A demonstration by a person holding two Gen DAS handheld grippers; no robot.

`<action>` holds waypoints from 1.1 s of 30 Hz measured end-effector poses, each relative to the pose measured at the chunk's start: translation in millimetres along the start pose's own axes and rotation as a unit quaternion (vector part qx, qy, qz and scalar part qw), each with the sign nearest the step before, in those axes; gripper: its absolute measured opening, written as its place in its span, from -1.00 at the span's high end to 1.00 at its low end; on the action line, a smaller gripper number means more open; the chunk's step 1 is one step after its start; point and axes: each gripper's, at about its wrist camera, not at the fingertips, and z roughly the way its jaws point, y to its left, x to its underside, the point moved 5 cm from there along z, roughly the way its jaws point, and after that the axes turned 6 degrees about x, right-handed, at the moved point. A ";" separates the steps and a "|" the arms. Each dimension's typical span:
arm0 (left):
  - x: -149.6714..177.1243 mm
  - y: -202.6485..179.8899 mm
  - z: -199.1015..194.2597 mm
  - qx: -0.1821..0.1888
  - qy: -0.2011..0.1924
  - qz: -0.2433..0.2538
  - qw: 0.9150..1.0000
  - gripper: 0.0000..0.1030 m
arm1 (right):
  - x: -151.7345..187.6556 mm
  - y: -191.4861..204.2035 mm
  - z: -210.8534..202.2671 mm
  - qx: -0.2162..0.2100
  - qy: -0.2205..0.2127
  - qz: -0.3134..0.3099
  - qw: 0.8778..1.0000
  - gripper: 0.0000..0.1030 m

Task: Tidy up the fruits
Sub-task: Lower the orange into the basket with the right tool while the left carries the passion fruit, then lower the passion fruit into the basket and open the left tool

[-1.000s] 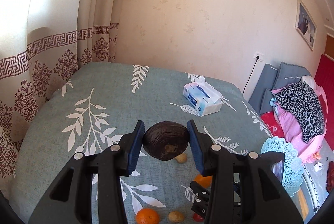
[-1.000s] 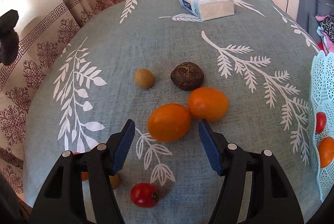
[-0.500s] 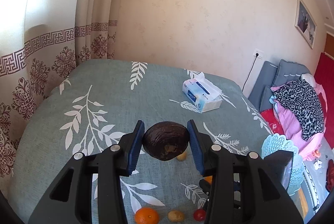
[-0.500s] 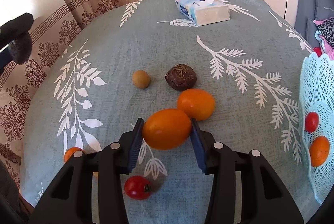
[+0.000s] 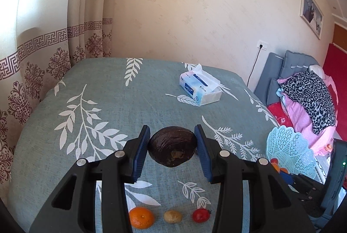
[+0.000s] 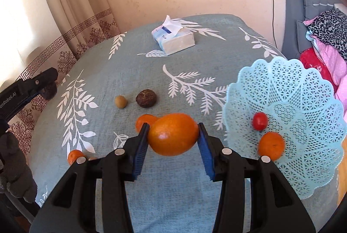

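My left gripper (image 5: 172,150) is shut on a dark brown round fruit (image 5: 172,149) and holds it above the table. My right gripper (image 6: 173,138) is shut on a large orange (image 6: 173,137), lifted off the table, left of the light blue lattice basket (image 6: 303,102). The basket holds a small tomato (image 6: 259,120) and an orange (image 6: 271,145). On the teal leaf-print cloth lie another orange (image 6: 144,121), a dark brown fruit (image 6: 146,98) and a small tan fruit (image 6: 120,101). In the left wrist view a mandarin (image 5: 141,217), a tan fruit (image 5: 172,216) and a tomato (image 5: 200,215) lie below the gripper.
A tissue pack (image 6: 173,38) lies at the far side of the table. Patterned curtains (image 5: 32,59) hang along the left edge. A sofa with clothes (image 5: 308,98) stands to the right. The left gripper (image 6: 28,89) shows at the left of the right wrist view.
My right gripper closed on the large orange and lifted it, swinging right toward the basket. My left gripper rose a little, still holding the brown fruit.
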 end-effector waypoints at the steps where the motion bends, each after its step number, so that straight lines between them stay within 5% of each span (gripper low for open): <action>1: 0.6 -2.3 -0.2 0.001 0.001 0.002 1.000 0.17 | 0.5 -6.7 -3.4 0.003 -0.003 0.005 1.000 0.12; 18: 11.4 -58.5 0.7 0.027 0.019 0.045 0.998 0.17 | 22.4 -128.7 -36.9 0.082 -0.018 0.094 0.992 0.11; 21: 13.7 -70.2 3.5 0.030 0.022 0.054 0.998 0.17 | 26.4 -137.2 -35.8 0.080 -0.012 0.100 0.992 0.11; 24: 15.7 -83.0 6.1 0.034 0.026 0.065 0.997 0.17 | 26.3 -142.5 -41.4 0.078 -0.021 0.108 0.991 -0.12; 33: 29.2 -127.7 20.5 0.060 0.047 0.098 0.992 0.17 | 20.5 -162.0 -62.3 0.099 -0.065 0.126 0.985 -0.12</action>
